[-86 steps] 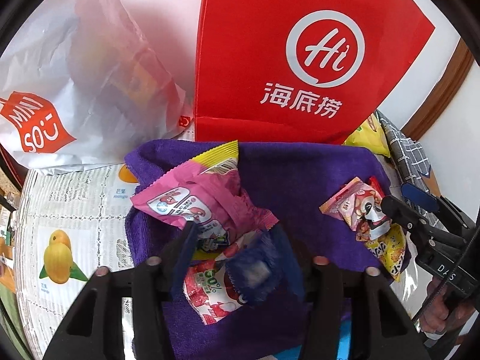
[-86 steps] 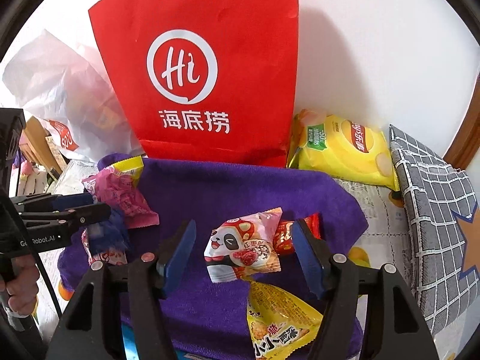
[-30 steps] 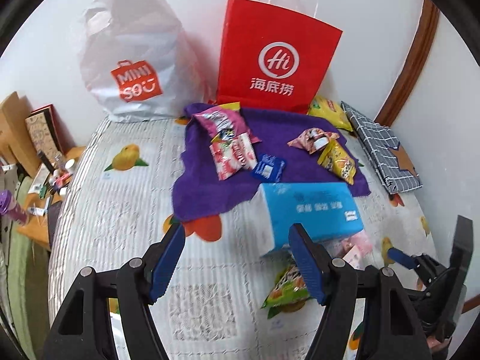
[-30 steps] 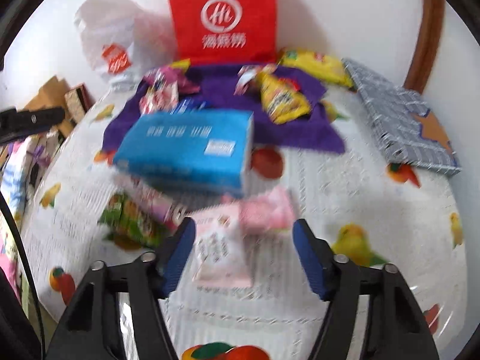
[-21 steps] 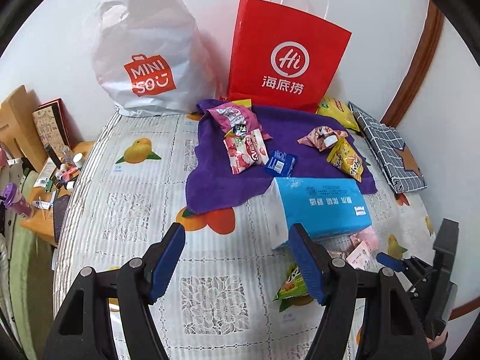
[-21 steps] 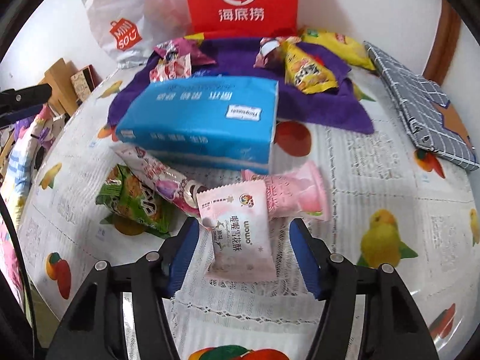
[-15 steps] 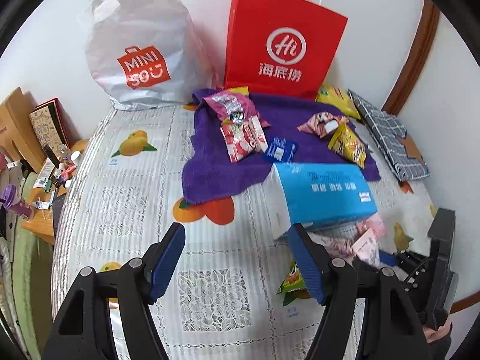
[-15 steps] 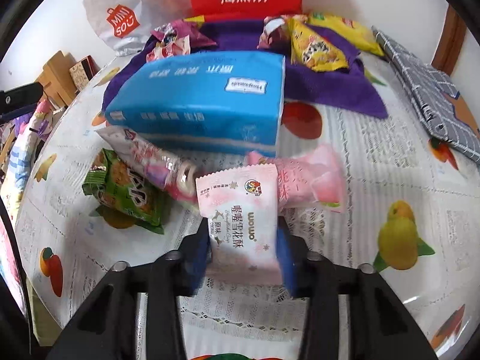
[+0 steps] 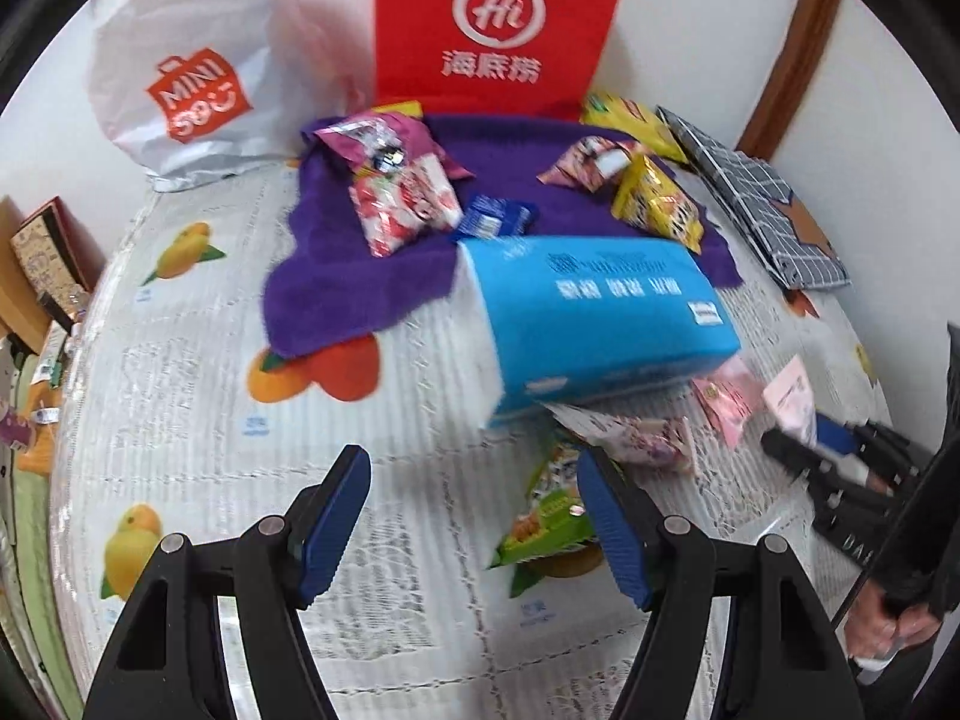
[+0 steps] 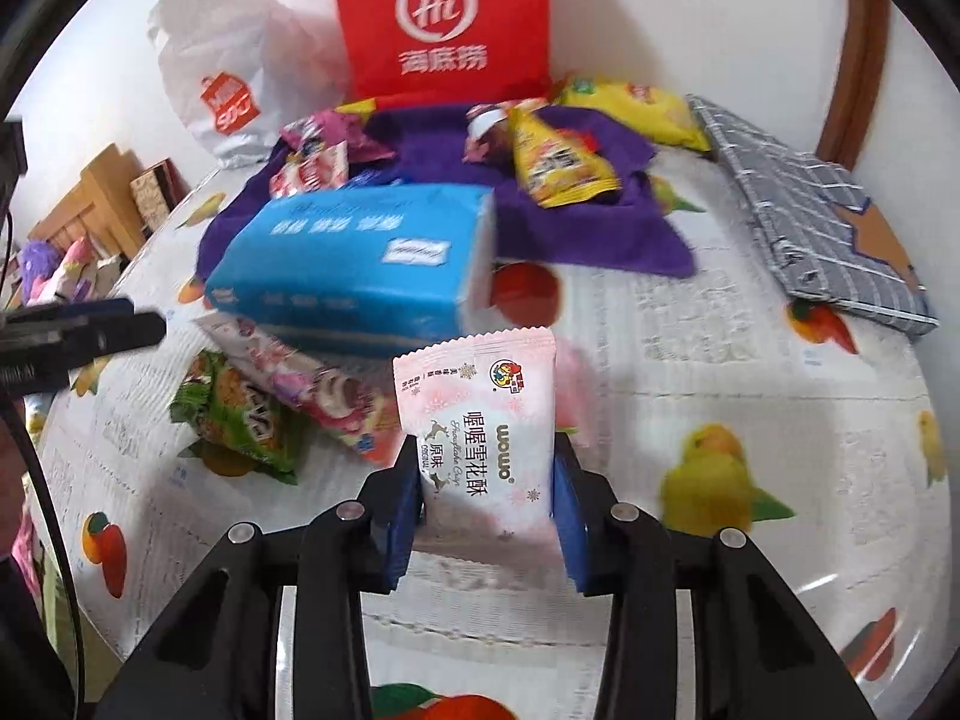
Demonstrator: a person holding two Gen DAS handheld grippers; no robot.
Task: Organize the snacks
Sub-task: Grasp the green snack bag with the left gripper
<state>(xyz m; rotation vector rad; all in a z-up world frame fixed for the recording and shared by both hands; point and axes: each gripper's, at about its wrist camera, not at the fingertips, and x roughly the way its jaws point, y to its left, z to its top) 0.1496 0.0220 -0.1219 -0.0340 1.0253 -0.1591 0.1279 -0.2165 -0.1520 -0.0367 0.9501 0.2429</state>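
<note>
- Since the earlier frame, the left gripper has sunk nearer the fruit-print tablecloth, its jaws apart as before with nothing between them; the green snack packet now lies just by its right finger.
- Left wrist view: that packet sits near, half under a pink-and-white wrapped snack that pokes out from beneath the blue tissue pack; the gripper looks aimed there for its next pick, I judge.
- Farther off, a purple towel in front of the red paper bag carries sorted snacks: a red-and-white packet on its left, a yellow packet on its right. It seems to serve as the collecting place.
- At the right edge, the right gripper shows with a pale pink packet in its tips.
- Right wrist view: within the last second the right gripper has pressed its jaws onto the pale pink nougat packet, which now stands upright between the pads and seems lifted off the cloth.
- Gripping its lower sides leaves the upper part free, handy for laying it on the purple towel beyond the blue tissue pack.
</note>
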